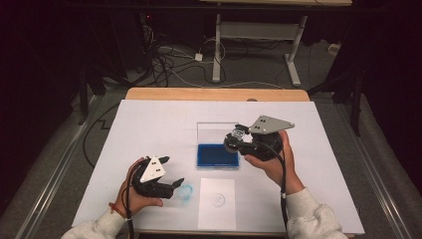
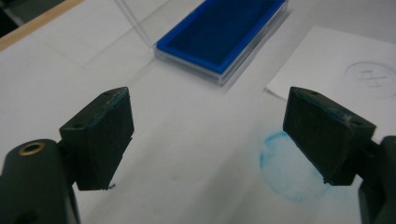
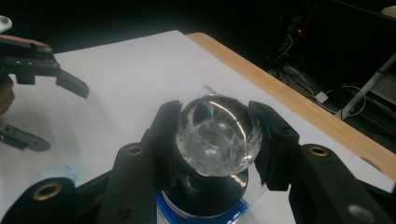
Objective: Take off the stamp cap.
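Note:
A round stamp with a clear faceted knob [image 3: 219, 142] and a dark base is held in my right gripper [image 3: 215, 133], whose jaws are shut on the knob. In the high view the right gripper [image 1: 238, 135] holds the stamp [image 1: 239, 132] just above the blue ink pad [image 1: 217, 155], at its right rear corner. The pad's clear lid [image 1: 215, 132] stands open. My left gripper [image 1: 174, 170] is open and holds nothing, low over the table beside a round blue ink smear [image 1: 185, 191]. The smear [image 2: 289, 172] lies by its right jaw.
A white paper slip [image 1: 217, 201] with a faint circular stamp mark [image 2: 373, 79] lies near the front edge, right of the smear. The white sheet [image 1: 149, 124] covers the wooden table [image 1: 214, 94]. Cables and a desk frame are on the floor beyond.

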`<state>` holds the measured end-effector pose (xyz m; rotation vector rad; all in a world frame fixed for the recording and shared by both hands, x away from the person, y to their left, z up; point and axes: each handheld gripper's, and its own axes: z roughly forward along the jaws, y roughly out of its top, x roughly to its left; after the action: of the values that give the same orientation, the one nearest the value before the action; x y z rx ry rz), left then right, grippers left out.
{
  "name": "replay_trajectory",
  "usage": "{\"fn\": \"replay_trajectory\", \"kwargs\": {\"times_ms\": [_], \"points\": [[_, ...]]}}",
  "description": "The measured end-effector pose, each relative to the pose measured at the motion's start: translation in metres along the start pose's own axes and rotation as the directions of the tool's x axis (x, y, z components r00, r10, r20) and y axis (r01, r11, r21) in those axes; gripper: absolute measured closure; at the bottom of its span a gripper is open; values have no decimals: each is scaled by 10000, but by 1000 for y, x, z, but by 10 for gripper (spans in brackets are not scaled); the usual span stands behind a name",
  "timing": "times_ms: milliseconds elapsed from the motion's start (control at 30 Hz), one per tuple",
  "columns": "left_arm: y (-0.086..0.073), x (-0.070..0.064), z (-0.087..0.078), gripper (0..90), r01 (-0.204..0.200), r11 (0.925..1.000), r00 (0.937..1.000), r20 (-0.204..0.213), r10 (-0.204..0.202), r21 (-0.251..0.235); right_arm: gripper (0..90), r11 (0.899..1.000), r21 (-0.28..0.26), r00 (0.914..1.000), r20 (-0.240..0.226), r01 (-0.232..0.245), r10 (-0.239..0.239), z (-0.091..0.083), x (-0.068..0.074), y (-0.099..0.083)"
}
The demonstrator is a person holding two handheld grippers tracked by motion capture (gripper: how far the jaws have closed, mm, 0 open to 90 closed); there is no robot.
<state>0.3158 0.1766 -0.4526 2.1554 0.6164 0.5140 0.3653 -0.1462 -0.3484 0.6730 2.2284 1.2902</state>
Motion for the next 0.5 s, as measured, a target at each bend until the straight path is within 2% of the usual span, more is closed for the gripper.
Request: {"fn": "replay_trajectory", "kwargs": {"times_ms": [100,133,267,333,400,500], "points": [[12,-6,8,162,-306,9995,9987,395,310,-120,568,9998,-119,9993,-328,-159,155,3,7,2],[17,-8,10,164,-320,9993,9976,601,333,-217,568,9996,-213,9988,-452,-197,187,4,10,2],[34,-13,20,164,-262,9978,9954,905,317,-614,568,9990,-343,9974,-677,-287,263,8,22,1],[39,-17,24,164,-370,9966,9952,872,434,-734,568,9983,-415,9942,-1012,-412,369,9,27,2],[43,-21,27,168,-484,9953,9945,886,558,-836,568,9983,-498,9923,-1210,-309,247,9,34,3],[48,-21,28,197,-473,9944,9922,1101,576,-944,568,9981,-577,9865,-1632,-232,135,11,45,4]]}}
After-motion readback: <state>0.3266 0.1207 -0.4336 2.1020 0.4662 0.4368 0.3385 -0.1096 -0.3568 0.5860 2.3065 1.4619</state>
